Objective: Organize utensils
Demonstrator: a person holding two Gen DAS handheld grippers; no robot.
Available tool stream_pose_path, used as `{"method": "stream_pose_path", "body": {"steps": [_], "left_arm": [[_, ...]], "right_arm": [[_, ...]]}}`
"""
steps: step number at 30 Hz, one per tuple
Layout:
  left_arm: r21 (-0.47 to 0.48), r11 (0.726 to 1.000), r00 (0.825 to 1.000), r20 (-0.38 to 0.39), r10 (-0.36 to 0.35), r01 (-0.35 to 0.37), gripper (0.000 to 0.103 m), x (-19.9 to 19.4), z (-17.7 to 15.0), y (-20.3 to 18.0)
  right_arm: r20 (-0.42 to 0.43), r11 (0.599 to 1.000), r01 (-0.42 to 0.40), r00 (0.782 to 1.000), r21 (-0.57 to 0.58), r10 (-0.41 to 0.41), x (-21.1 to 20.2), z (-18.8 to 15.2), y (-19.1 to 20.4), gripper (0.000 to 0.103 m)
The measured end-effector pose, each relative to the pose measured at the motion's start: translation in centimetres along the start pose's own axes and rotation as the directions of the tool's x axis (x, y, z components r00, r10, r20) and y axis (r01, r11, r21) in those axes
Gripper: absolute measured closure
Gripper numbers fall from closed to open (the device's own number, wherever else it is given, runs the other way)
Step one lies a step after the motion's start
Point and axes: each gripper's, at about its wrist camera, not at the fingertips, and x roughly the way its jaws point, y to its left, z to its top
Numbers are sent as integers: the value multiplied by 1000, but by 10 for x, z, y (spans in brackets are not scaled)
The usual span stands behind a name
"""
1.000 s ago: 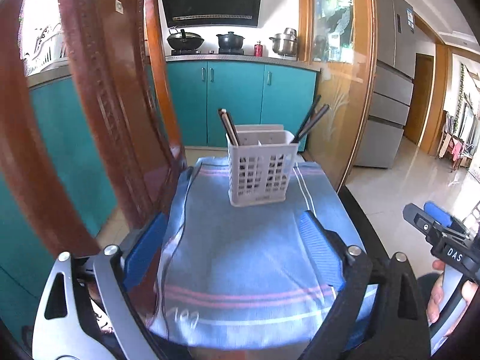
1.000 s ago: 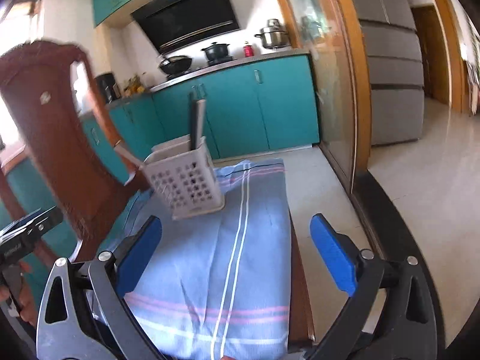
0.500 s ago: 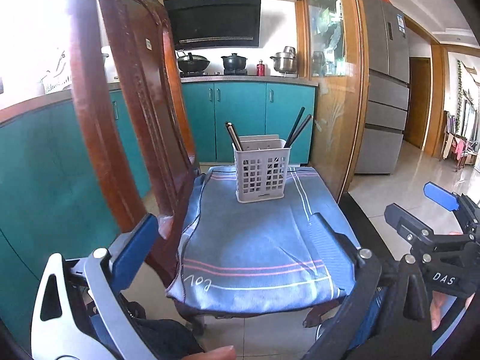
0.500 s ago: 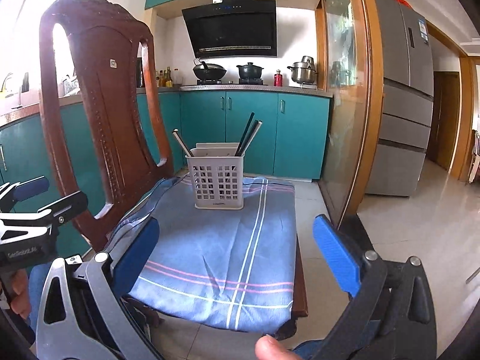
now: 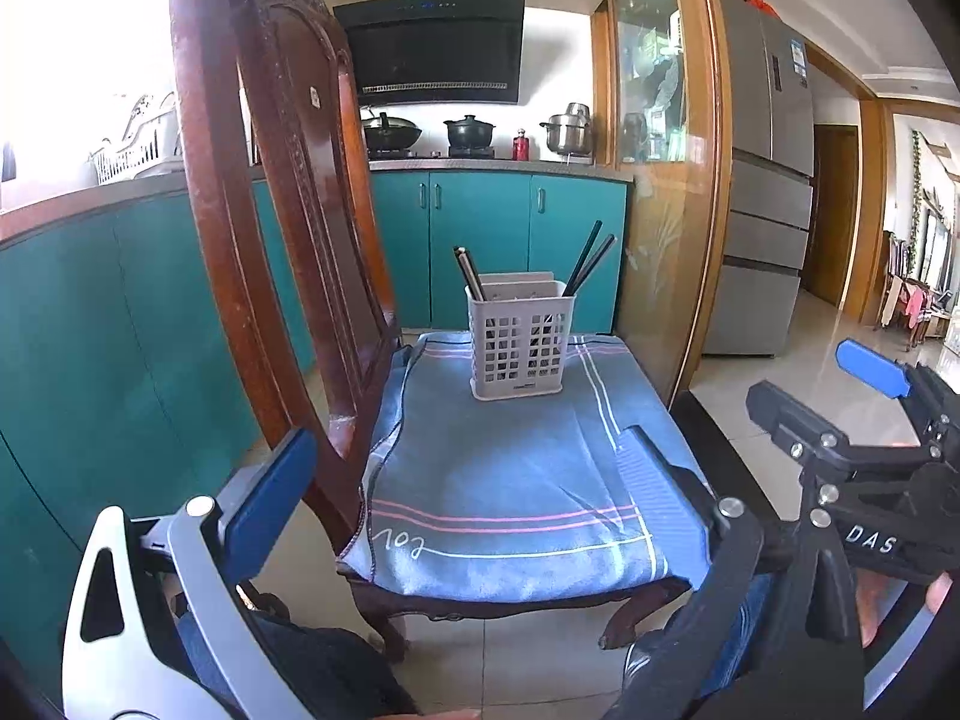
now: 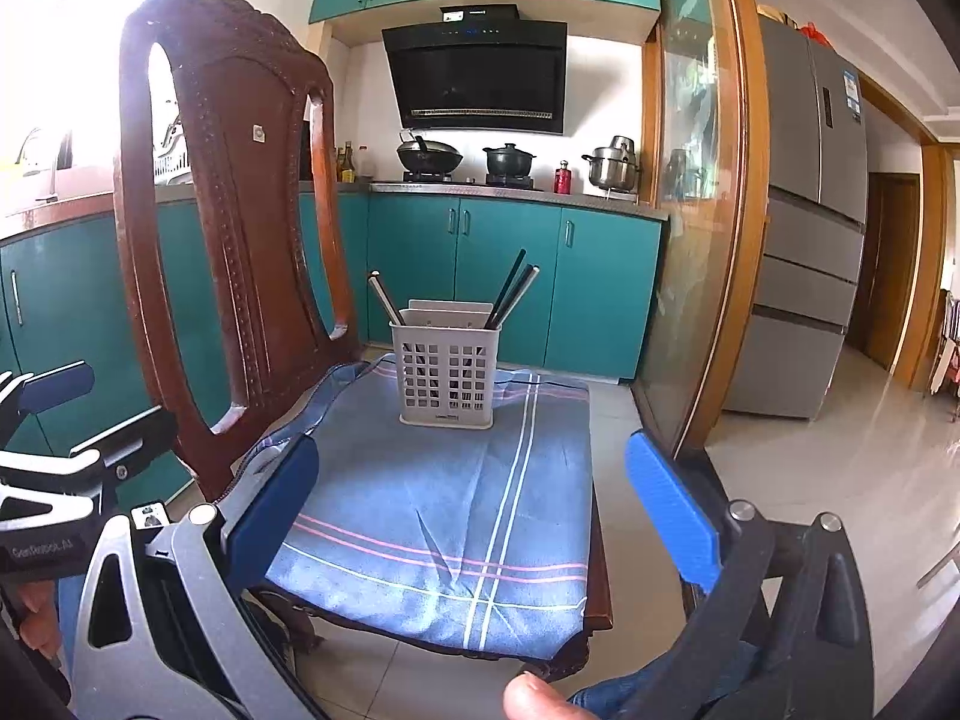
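Observation:
A white slotted utensil basket stands upright on a blue striped cloth spread over a chair seat. Dark chopsticks lean out of its right side and another pair out of its left. My left gripper is open and empty, held back over the seat's near edge. My right gripper is likewise open and empty, well short of the basket. Each gripper shows at the edge of the other's view.
The carved wooden chair back rises on the left of the seat. A glass door with a wooden frame stands to the right. Teal cabinets and a stove with pots lie behind. Tiled floor spreads right.
Both grippers have pulled back from the basket, so the whole seat and chair legs now show. The right gripper has rolled level. The basket and chopsticks stayed put.

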Motion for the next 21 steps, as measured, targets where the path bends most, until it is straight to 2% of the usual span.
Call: {"method": "stream_pose_path", "body": {"steps": [21], "left_arm": [[41, 999, 1000, -6, -14, 14, 4, -1, -3, -8]], "right_arm": [[10, 999, 32, 999, 9, -32, 0, 0, 2, 3]]}}
